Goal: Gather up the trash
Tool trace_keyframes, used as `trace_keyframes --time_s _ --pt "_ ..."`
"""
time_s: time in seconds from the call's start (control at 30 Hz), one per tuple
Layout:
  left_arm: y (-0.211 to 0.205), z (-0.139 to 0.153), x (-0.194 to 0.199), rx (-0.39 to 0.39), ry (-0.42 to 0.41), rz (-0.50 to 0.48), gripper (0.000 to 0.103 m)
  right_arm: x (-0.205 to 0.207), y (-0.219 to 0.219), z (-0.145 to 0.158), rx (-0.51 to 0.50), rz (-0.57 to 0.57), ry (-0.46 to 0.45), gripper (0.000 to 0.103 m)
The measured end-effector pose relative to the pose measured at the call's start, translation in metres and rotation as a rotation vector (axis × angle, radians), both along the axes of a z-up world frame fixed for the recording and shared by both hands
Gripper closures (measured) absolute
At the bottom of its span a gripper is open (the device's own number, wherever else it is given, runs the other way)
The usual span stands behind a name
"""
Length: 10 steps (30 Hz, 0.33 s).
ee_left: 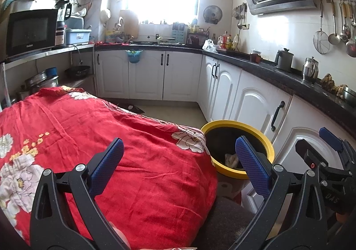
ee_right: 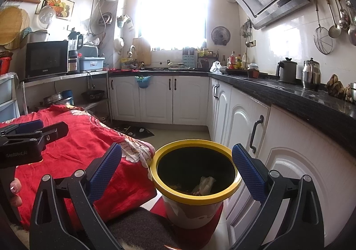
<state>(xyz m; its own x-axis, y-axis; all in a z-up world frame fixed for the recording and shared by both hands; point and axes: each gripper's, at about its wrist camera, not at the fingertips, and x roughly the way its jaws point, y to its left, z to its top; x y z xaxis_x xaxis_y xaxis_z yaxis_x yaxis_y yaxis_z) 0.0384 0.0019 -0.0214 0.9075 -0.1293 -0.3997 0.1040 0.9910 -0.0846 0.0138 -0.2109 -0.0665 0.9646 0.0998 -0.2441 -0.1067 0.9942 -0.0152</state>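
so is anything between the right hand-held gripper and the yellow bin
Nothing visible does. The right hand-held gripper is open and empty, with the yellow-rimmed bin directly ahead, its mouth uncovered and some trash already inside. The red floral cloth lies to the left, beside the rim.

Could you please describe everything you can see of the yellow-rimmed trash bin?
The trash bin is a round, upright, open-topped pail that looks like plastic, with a thick yellow rim, a dark inside and a pale outer wall with a red band low down. Crumpled pale wrappers and some scraps lie at its bottom. It stands on the floor between the red floral cloth and the white cabinets. The open right gripper frames it without touching.
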Motion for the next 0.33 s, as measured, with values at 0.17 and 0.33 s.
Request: trace_keyframes --time_s 0.17,0.33 --pt "0.021 0.003 0.0 -0.046 0.056 0.04 0.011 0.011 0.018 0.009 -0.004 0.077 0.027 0.006" --pt "0.108 0.009 -0.032 -0.108 0.125 0.293 0.011 0.031 0.094 0.022 -0.034 0.358 0.092 0.006"
